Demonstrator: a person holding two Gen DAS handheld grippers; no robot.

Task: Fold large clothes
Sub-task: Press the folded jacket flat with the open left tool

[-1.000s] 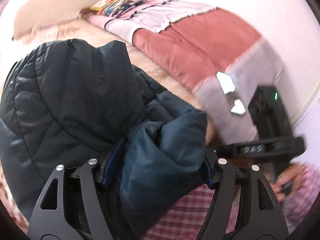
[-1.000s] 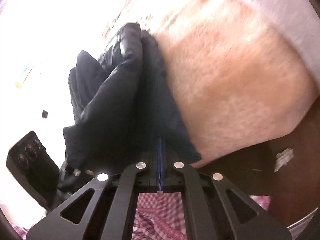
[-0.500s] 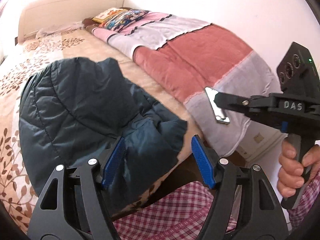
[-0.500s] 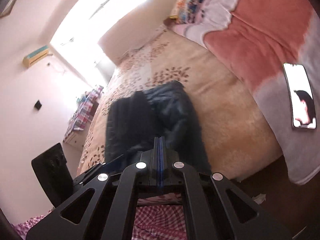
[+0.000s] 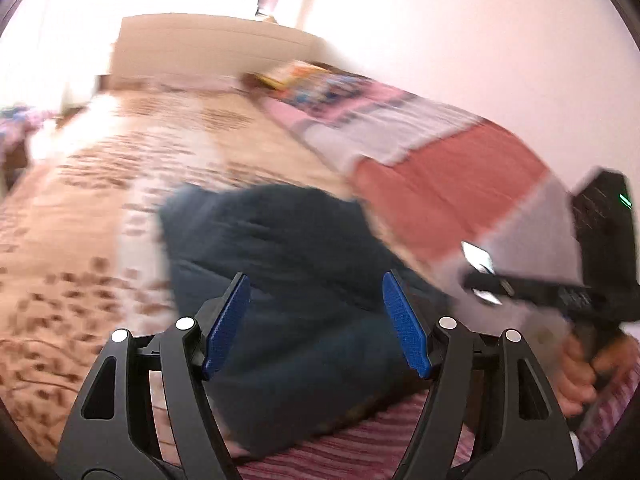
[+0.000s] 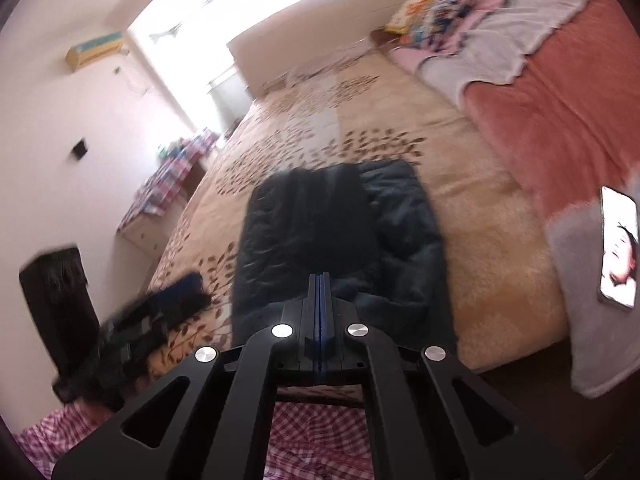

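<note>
A dark navy quilted jacket (image 6: 336, 240) lies folded into a compact rectangle near the foot edge of the bed; it also shows, blurred, in the left wrist view (image 5: 288, 264). My left gripper (image 5: 316, 320) is open and empty, raised above the jacket's near end. My right gripper (image 6: 319, 304) is shut with nothing between its blue pads, held above the jacket's near edge. The right gripper also shows at the right of the left wrist view (image 5: 560, 292), and the left gripper shows blurred at the lower left of the right wrist view (image 6: 160, 320).
The bed has a tan leaf-patterned cover (image 6: 320, 120). A pink, grey and red blanket (image 6: 560, 100) lies along its right side with a phone (image 6: 618, 248) on it. Colourful pillows (image 6: 432, 16) sit at the headboard. A low cabinet (image 6: 168, 188) stands left of the bed.
My left gripper let go of the jacket and lifted away. My right gripper also pulled back and up. The jacket now lies flat and folded on the bed.
</note>
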